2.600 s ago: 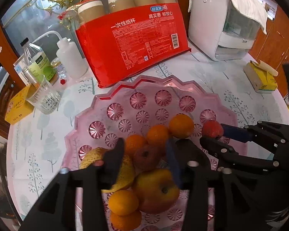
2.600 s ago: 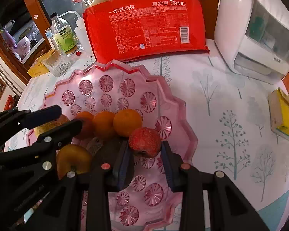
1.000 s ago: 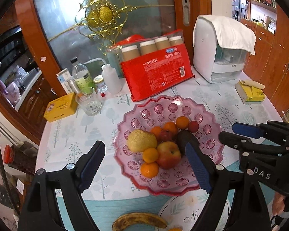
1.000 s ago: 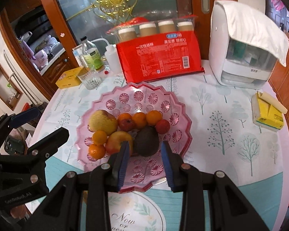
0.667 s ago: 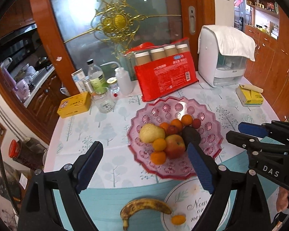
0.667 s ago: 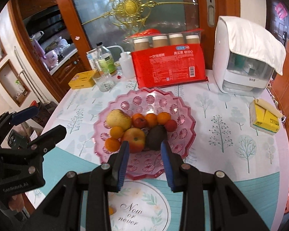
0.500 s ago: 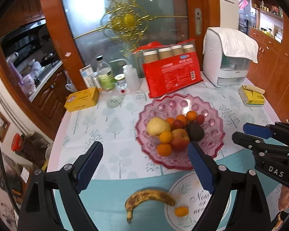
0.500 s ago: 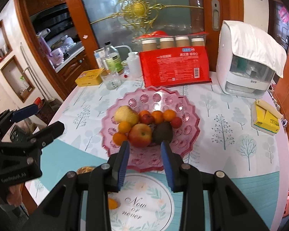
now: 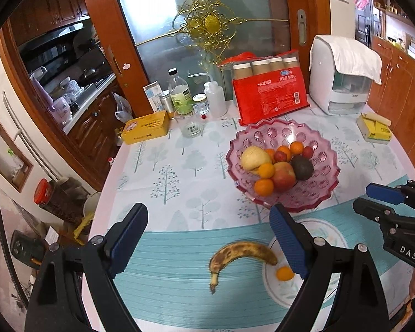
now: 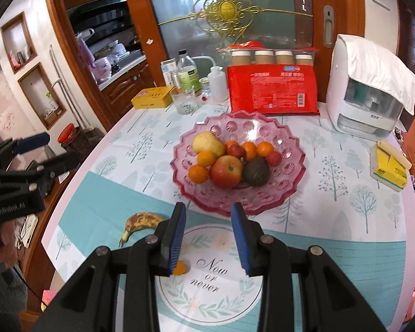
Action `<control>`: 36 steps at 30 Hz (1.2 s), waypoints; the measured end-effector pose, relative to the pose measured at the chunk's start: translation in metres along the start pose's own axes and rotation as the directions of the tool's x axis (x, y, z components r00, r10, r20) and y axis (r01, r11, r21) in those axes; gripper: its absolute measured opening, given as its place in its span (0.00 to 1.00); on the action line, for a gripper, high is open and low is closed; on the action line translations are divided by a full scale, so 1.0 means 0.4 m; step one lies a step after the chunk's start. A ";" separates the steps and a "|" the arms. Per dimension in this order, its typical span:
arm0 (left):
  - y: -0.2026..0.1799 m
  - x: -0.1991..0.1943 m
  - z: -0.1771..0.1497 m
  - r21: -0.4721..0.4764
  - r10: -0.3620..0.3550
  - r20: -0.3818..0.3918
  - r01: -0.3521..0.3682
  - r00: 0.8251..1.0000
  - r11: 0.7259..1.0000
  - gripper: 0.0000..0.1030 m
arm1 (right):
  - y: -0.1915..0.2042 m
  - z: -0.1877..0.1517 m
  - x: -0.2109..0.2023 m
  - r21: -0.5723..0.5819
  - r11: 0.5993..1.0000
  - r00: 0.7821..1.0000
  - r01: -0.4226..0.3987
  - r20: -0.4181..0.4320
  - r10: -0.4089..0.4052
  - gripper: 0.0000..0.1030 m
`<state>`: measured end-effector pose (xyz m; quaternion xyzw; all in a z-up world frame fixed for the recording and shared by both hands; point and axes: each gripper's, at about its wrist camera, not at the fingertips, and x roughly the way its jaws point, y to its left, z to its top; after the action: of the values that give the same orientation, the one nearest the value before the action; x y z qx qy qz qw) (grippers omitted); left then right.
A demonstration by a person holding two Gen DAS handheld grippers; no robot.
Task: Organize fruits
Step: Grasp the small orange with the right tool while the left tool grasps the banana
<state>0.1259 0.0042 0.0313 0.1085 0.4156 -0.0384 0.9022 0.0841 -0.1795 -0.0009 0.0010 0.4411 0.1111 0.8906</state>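
A pink glass fruit bowl (image 9: 322, 182) (image 10: 287, 193) holds a yellow pear (image 9: 254, 157), a red apple (image 9: 284, 176) (image 10: 226, 171), a dark avocado (image 9: 302, 167) (image 10: 256, 171), several oranges and small red fruits. A spotted banana (image 9: 242, 253) (image 10: 141, 221) lies on the tablecloth in front of the bowl, a small orange (image 9: 284, 273) (image 10: 179, 271) beside it. My left gripper (image 9: 207, 238) is open wide and empty above the banana. My right gripper (image 10: 208, 232) is open and empty, in front of the bowl; it also shows in the left wrist view (image 9: 373, 202).
A red pack of paper cups (image 10: 272, 88), a white appliance (image 10: 368, 88), bottles and a glass (image 10: 185, 101) stand at the back. A yellow tin (image 10: 152, 97) is back left, a yellow tissue pack (image 10: 388, 166) at the right. The table edge (image 10: 69, 188) curves on the left.
Both grippers have pulled back and up from the bowl. The right gripper let go of the small red fruit in the bowl. The banana and small orange came into view.
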 end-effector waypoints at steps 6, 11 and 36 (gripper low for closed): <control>0.021 0.024 -0.017 0.030 -0.016 -0.019 0.017 1.000 0.999 0.90 | 0.027 -0.030 0.020 0.014 1.000 0.999 -0.018 -0.028 0.018 0.33; 0.037 0.086 -0.045 0.088 -0.053 -0.076 0.060 0.996 0.994 0.90 | 0.040 -0.056 0.059 0.075 0.997 0.998 -0.014 -0.065 0.018 0.33; -0.008 0.458 -0.227 0.316 -0.317 -0.325 0.418 0.891 0.852 0.90 | 0.106 -0.253 0.312 0.278 0.956 0.974 0.092 -0.227 -0.028 0.33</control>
<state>0.1776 0.0257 -0.1654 0.2019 0.5284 -0.2761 0.7771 0.0693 -0.1230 -0.1565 0.1042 0.5484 0.0181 0.8295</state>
